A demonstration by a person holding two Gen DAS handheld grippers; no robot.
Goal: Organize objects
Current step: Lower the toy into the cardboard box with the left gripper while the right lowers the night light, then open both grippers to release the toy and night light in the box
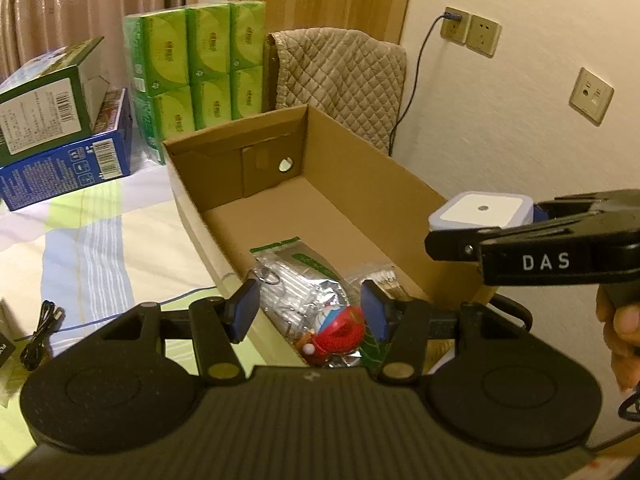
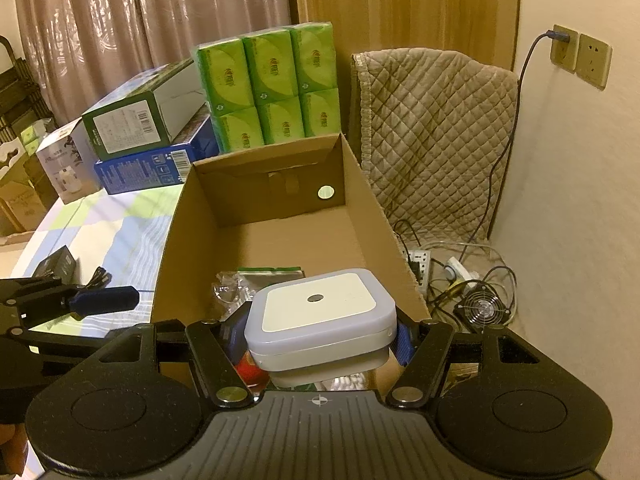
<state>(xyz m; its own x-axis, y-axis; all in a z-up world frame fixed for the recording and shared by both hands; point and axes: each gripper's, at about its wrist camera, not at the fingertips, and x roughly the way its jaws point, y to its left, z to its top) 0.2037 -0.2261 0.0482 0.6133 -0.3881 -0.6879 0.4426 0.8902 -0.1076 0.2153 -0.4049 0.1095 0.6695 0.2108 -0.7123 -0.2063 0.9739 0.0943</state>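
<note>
from the left wrist view i see my left hand-held gripper (image 1: 310,312) released, its blue pads apart over the near end of the cardboard box (image 1: 360,168), nothing pinched between them. below lie a silver foil pouch (image 1: 296,276), a red and blue toy figure (image 1: 340,332) and a bag of cotton swabs (image 1: 380,274), all inside the box. my right hand-held gripper (image 1: 480,224) comes in from the right, carrying the white square device (image 1: 482,210) over the box's right wall. a black cable (image 1: 42,326) lies on the checked table (image 1: 80,240).

from the right wrist view, my right hand-held gripper (image 2: 320,332) is clenched on the white square device (image 2: 320,312), pads on both sides. only this view shows the floor at right: a power strip (image 2: 420,262) and a small fan (image 2: 484,306). the green tissue packs (image 2: 272,84) stand behind the box (image 2: 360,200).
</note>
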